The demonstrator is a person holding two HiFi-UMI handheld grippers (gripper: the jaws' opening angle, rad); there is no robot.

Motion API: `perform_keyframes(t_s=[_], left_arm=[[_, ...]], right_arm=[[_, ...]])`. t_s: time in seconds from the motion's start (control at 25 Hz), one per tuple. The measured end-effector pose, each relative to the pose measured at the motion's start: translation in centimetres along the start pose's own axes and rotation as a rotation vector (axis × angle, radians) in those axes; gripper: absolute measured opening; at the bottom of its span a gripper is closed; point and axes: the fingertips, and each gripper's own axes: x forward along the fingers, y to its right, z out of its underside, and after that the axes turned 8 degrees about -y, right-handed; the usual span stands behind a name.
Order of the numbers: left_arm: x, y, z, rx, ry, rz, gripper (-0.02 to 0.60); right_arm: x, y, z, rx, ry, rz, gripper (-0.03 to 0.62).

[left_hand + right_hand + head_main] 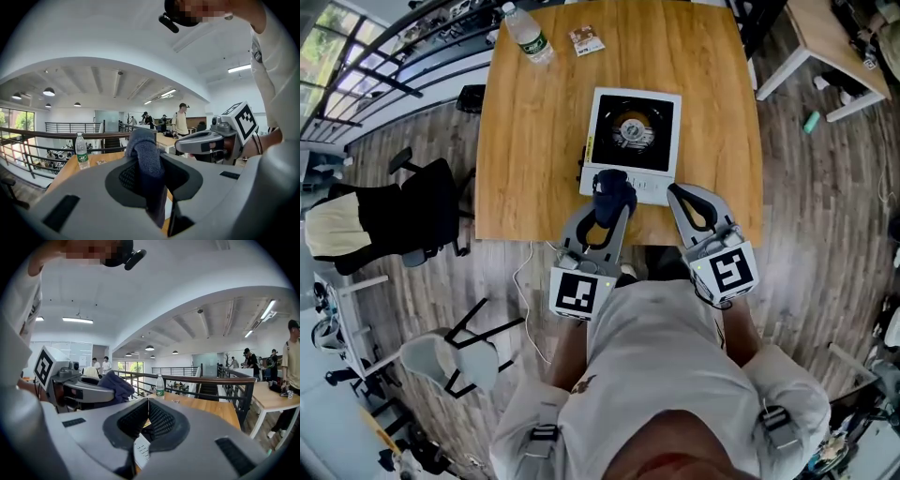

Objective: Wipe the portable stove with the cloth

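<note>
The portable stove (633, 141), white with a black top and a round burner, lies in the middle of the wooden table (534, 141). My left gripper (613, 208) hovers over the stove's near left edge, shut on a dark blue cloth (612, 191). In the left gripper view the cloth (142, 145) bunches up between the jaws and sticks out past them. My right gripper (677, 193) is at the stove's near right corner, shut with nothing in it. In the right gripper view its jaws (148, 401) meet, and the cloth (116, 384) shows at the left.
A water bottle (527, 36) and a small packet (587, 40) lie at the table's far edge. A black chair (403, 216) stands on the left and a folding stool (459, 352) at lower left. A white table (825, 47) is at the upper right.
</note>
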Motion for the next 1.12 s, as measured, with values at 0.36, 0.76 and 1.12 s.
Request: perform_keyframes(t_s=[0.36,0.76,1.12], left_arm=[[4.8,0.7,0.6,0.002,-0.057,-0.011,0.098],[8.9,3.4,3.3,0.026,-0.121,0.050,0.098],[12.5,4.0,8.6,0.053,-0.197,0.162,0.098]], right_arm=[[1.8,4.1,2.5,0.060,-0.041,-0.040,0.020],[2.3,6.2,6.8,0.112,-0.107,-0.044,0.020],[3.7,5.8,12.0,0.139,-0.213,0.031,0.020]])
